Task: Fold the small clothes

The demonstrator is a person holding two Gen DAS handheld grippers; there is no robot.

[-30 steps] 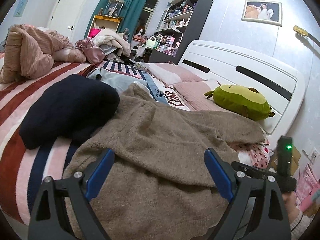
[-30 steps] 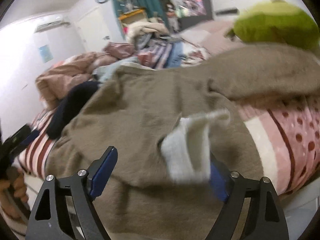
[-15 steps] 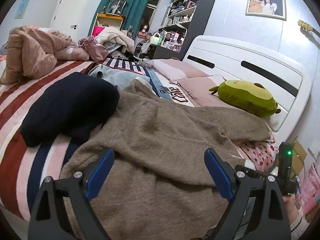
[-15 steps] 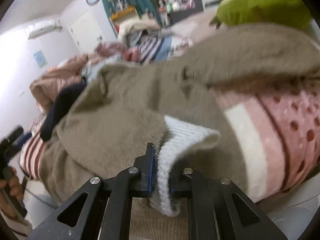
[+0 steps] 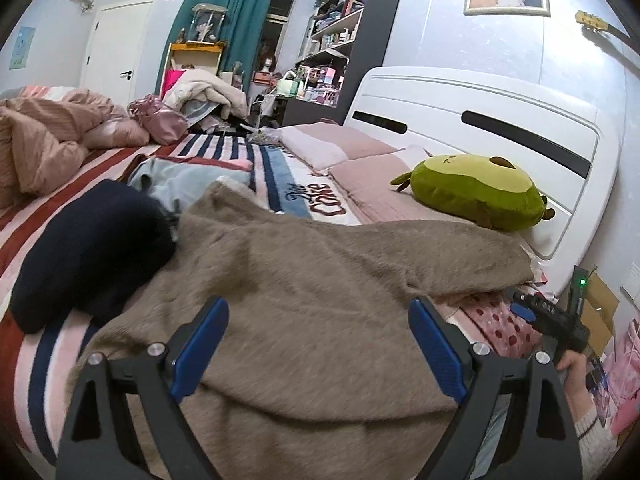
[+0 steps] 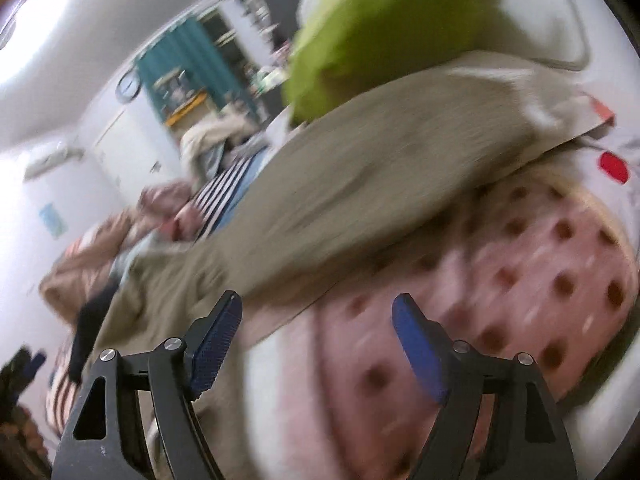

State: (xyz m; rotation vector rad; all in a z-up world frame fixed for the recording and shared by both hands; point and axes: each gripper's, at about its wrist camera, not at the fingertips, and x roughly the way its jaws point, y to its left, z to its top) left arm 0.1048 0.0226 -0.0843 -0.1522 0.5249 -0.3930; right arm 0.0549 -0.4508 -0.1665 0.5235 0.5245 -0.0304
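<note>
Brown top (image 5: 320,304) lies spread on bed (image 5: 40,344), right in front of left gripper (image 5: 318,344). Left jaws wide open, nothing between, top just under and ahead. Right gripper (image 6: 316,340) off to right side, over pink spotted sheet (image 6: 520,264); jaws opening, nothing between. Top lies up and left of right jaws. Top's long way runs from near bed edge toward green plush (image 5: 472,192); far end points at headboard (image 5: 480,120). Left gripper looks nearer to top. View from right blurred.
</note>
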